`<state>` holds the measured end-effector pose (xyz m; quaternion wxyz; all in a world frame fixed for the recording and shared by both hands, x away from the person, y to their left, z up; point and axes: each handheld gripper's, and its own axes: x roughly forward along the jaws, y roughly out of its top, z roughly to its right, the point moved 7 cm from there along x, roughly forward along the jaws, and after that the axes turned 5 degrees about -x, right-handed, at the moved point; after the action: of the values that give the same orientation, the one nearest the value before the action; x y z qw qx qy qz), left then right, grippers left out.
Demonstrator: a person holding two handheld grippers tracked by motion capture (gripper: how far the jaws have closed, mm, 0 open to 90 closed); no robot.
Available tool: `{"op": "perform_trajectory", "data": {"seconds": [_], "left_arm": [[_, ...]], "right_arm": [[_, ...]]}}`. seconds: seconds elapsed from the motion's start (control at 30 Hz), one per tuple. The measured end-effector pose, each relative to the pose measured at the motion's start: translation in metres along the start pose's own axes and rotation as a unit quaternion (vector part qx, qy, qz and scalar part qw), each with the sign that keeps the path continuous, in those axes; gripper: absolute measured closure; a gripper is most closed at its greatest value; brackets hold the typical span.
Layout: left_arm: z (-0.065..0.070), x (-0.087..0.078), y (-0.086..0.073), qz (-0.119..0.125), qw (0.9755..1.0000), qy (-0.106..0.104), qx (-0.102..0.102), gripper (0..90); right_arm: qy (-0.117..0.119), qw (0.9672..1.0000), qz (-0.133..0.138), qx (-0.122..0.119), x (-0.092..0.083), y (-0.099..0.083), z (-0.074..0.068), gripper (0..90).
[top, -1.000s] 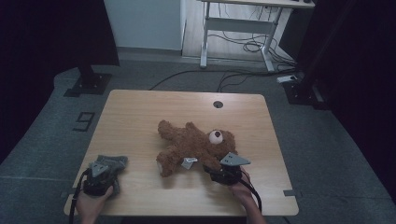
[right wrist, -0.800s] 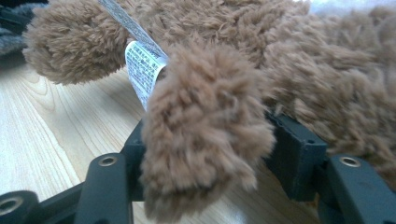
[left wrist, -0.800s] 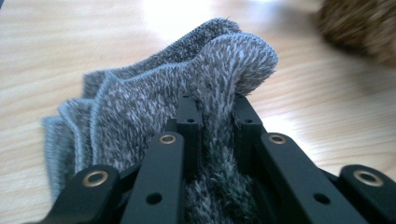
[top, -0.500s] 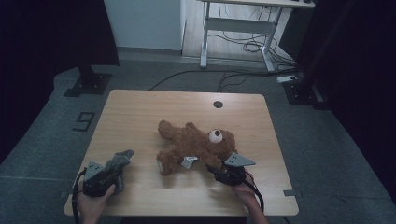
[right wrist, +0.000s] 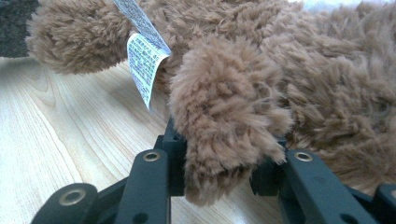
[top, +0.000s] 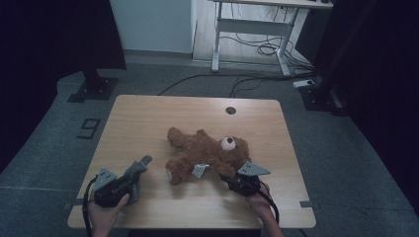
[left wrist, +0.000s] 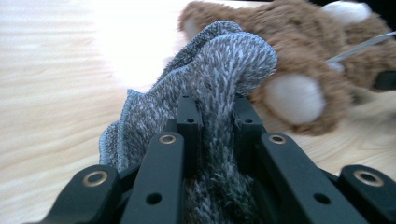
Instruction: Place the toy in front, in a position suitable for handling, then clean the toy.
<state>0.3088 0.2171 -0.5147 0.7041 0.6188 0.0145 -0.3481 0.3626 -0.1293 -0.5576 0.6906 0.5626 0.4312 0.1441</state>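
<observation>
**Both grips set, dressing not started**

Light wooden bench (top: 148,118): carries everything, work sits along its near edge.

Brown plush teddy bear (top: 207,150): lies flat on its back mid-bench, head toward the right, white fabric care label (right wrist: 140,58) hanging off its side. No clothing on it anywhere I can see. White-soled foot (left wrist: 294,98) points toward the left tool.

Grey knitted sock-like garment (left wrist: 219,70): off the bench surface, bunched up, pinched between the jaws of the left tool (top: 129,178). Held just beside the bear's near foot, not touching it as far as the left gripper view shows.

Right tool (right wrist: 219,184): jaws have just been closing, and a furry brown limb (right wrist: 224,121) of the bear sits between them, pads pressed into the plush. Bear is pinned in place from the right side.

Status, my read: pick-up of the garment done, bear steadied. Left: open the knit's mouth, line it up with the foot, pull it on. Opening isn't visible in the bunch, so it may need regripping first.
</observation>
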Motion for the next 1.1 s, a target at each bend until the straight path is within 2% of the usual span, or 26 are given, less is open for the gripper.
{"op": "perform_trajectory", "data": {"seconds": [0.1,0.4,0.7,0.9,1.1], "left_arm": [[0.014,0.004,0.007,-0.003,0.9998,-0.012,0.016,77.1],[0.048,0.024,0.018,-0.009,0.998,-0.045,0.043,77.1],[0.086,0.042,0.036,-0.017,0.9934,-0.069,0.09,76.6],[0.109,0.06,0.048,-0.015,0.9912,-0.086,0.1,76.8],[0.134,0.083,0.053,-0.02,0.9888,-0.089,0.118,76.8]], "right_arm": [[0.0,1.0,0.0,0.001,0.0,0.0,0.0,65.6],[-0.001,1.0,0.002,0.001,0.001,0.002,0.001,65.5],[0.003,1.0,0.003,0.004,0.001,0.004,0.0,65.8],[0.003,1.0,0.004,0.005,0.0,0.004,0.0,66.0],[0.003,0.9999,0.007,0.011,0.001,0.006,0.001,66.5]]}}
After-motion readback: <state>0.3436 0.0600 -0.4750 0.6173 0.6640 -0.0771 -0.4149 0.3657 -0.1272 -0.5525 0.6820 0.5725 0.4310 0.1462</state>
